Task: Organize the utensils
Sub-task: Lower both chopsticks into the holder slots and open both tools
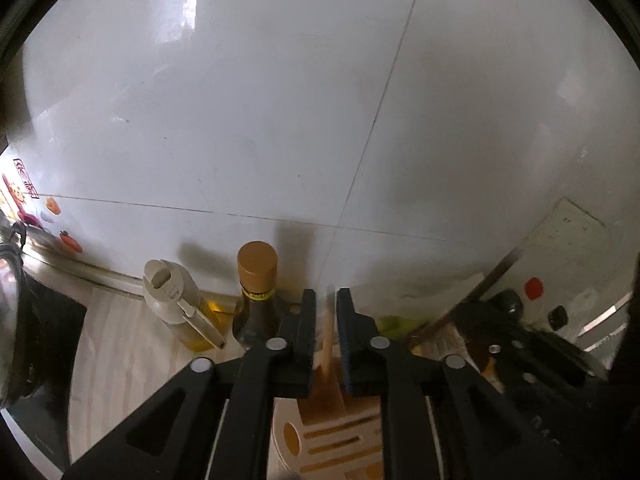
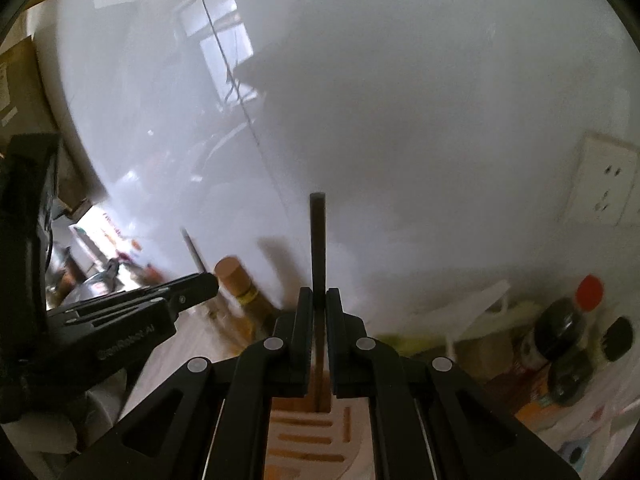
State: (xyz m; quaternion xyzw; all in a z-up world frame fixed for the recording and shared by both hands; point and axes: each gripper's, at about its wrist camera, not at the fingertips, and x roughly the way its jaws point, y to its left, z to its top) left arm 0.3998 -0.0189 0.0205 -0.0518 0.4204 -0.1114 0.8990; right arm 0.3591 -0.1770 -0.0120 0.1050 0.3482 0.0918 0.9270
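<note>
My left gripper (image 1: 326, 300) holds a thin light wooden chopstick (image 1: 327, 344) between its nearly closed jaws, above a wooden utensil holder with slots (image 1: 336, 440). My right gripper (image 2: 319, 300) is shut on a dark chopstick (image 2: 318, 240) that stands upright, its lower end in the same slotted holder (image 2: 312, 440). In the right wrist view the left gripper (image 2: 196, 284) shows at the left, with the blurred stick (image 2: 194, 252) above it. In the left wrist view the right gripper's body (image 1: 520, 344) and its dark stick (image 1: 472, 296) show at the right.
An oil dispenser (image 1: 176, 304) and a dark bottle with a tan cap (image 1: 256, 288) stand by the white tiled wall (image 1: 280, 100). Bottles with red and black caps (image 2: 568, 320) and a plastic bag sit at the right. A wall socket (image 2: 604, 180) is at the right. A pot (image 1: 8, 312) is at the left.
</note>
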